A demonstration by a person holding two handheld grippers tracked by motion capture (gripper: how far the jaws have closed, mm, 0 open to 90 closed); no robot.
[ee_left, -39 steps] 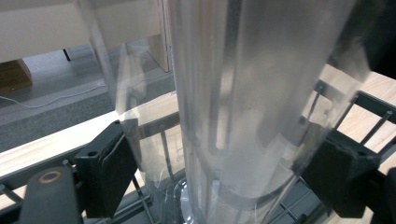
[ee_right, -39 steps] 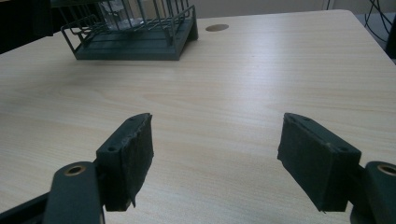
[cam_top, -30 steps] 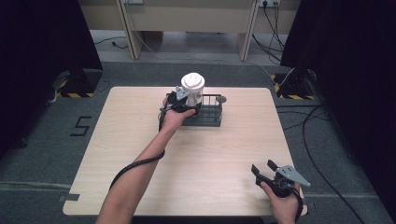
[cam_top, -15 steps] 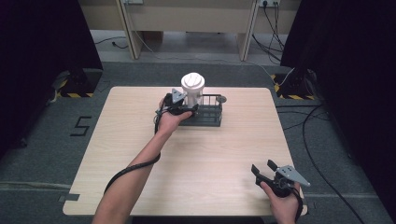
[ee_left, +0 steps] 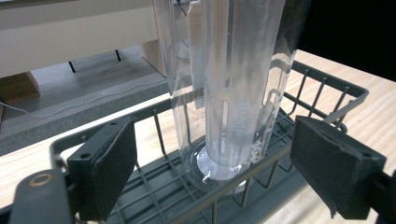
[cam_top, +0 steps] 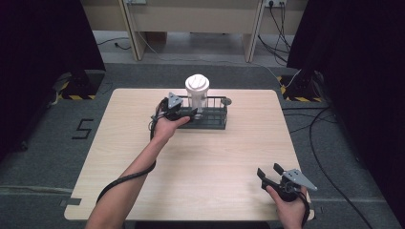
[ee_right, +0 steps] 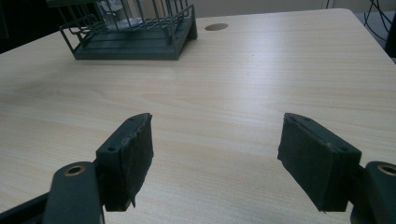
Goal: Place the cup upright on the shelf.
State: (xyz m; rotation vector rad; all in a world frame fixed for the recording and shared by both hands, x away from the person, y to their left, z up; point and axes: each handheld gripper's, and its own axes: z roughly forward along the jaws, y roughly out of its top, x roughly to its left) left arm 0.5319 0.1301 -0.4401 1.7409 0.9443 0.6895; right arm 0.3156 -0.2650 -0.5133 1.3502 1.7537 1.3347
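I see the tall clear plastic jug [ee_left: 229,88] with a white lid standing in the dark wire rack [cam_top: 210,117]. My left gripper [ee_left: 229,158] has its jaws wide apart beside the jug, not touching. It looks light, hard and slippery, so I would grab low; my right gripper [cam_top: 277,175], jaws apart too, waits far from the rack.

You have one wire rack [cam_top: 210,117], one clear lidded container [cam_top: 197,91], one table [cam_top: 229,148], two grippers.
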